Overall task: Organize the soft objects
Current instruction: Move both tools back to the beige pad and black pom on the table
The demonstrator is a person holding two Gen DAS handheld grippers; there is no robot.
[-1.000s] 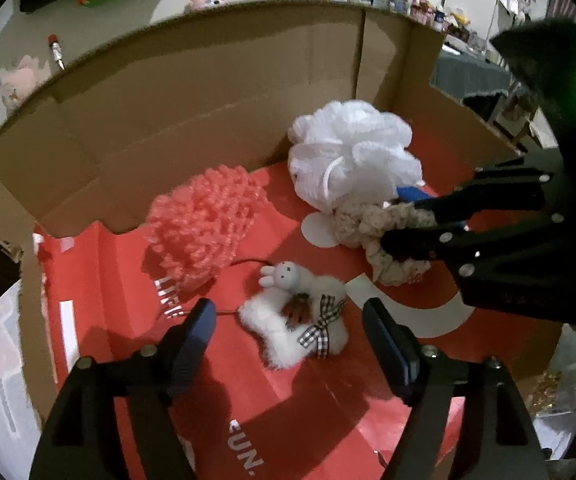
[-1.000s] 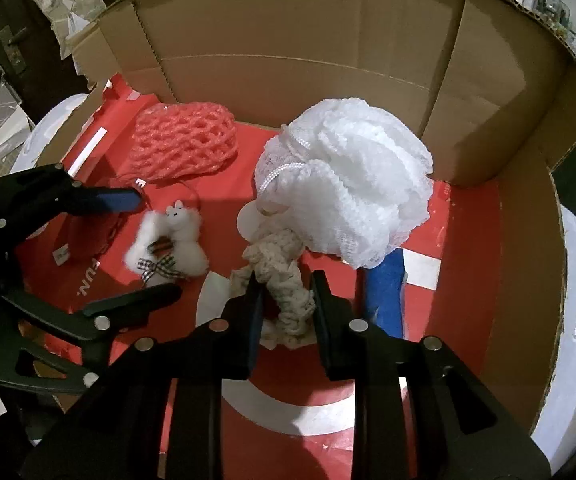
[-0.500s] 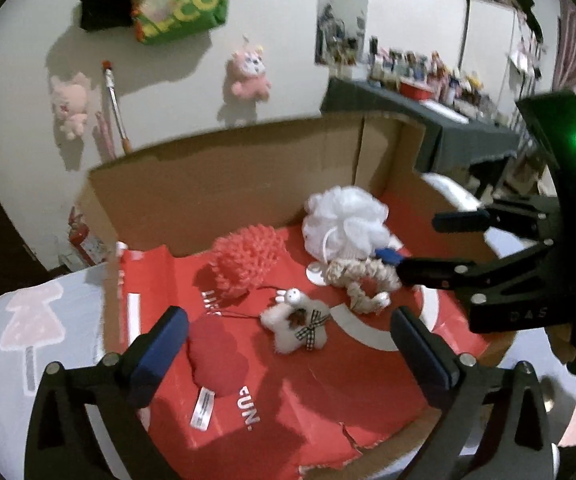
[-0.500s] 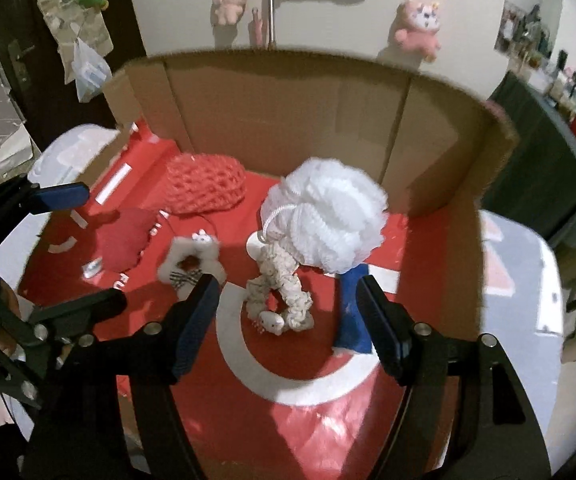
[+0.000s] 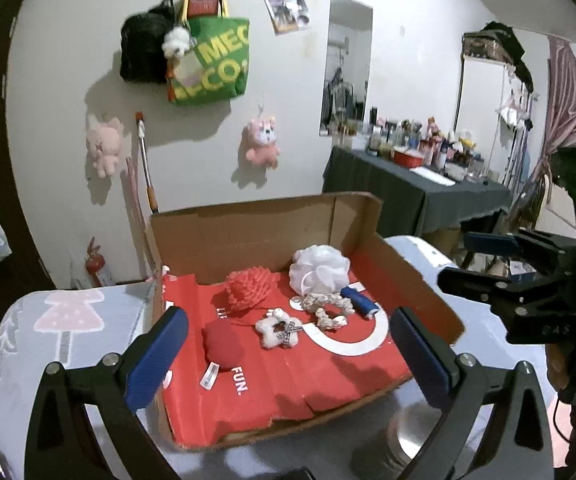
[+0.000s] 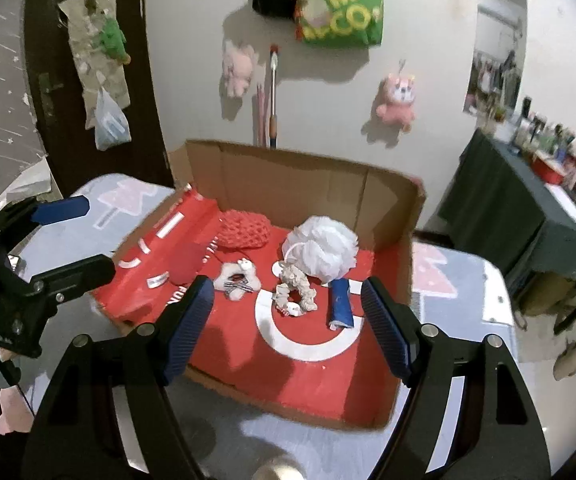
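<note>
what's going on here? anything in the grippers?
No. Both the left gripper and the right gripper are open and empty, held above the near edge of the cardboard box. Inside lie a white bath pouf, a cream scrunchie, a red mesh sponge, a small white plush, a blue roll and a red pad.

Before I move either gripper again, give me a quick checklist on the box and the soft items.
1. Left gripper open, empty: ok.
2. Right gripper open, empty: ok.
3. White mesh bath pouf, coral knitted net, cream scrunchie inside the red-lined cardboard box: ok.
4. White plush bow-tied toy and red round pad inside: ok.
5. Soft items left outside the box: cannot tell.
</note>
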